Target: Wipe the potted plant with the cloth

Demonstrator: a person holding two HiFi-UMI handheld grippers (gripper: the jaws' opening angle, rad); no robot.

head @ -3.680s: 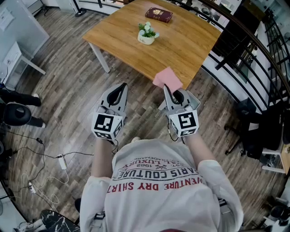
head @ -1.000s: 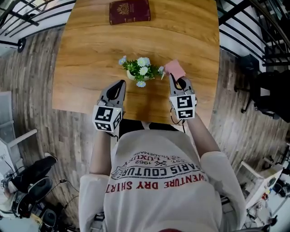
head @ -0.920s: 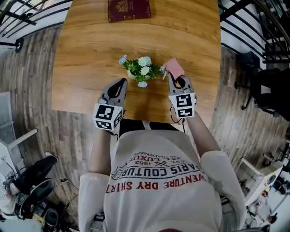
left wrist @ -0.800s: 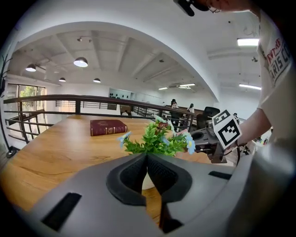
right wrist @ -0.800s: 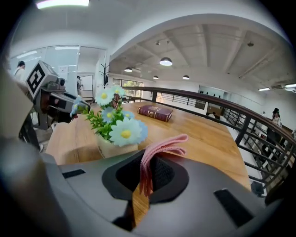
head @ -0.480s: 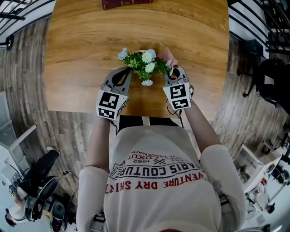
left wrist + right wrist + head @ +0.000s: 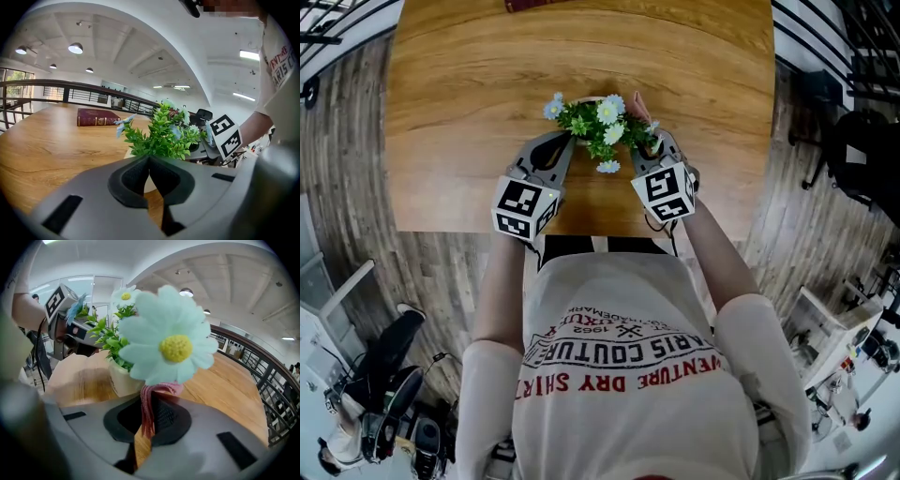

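Approach done, wiping about to begin: right gripper [image 7: 649,143] clenched on pink cloth [image 7: 638,103] beside the potted plant [image 7: 598,122] mid-table [image 7: 469,112], left gripper [image 7: 565,143] clamped empty opposite; next, likely brush cloth across leaves.

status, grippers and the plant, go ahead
Left gripper jaws shut, empty, beside the potted plant. Right gripper shut on the pink cloth, a flower right in front of it. Nothing in the way; book lies well behind.
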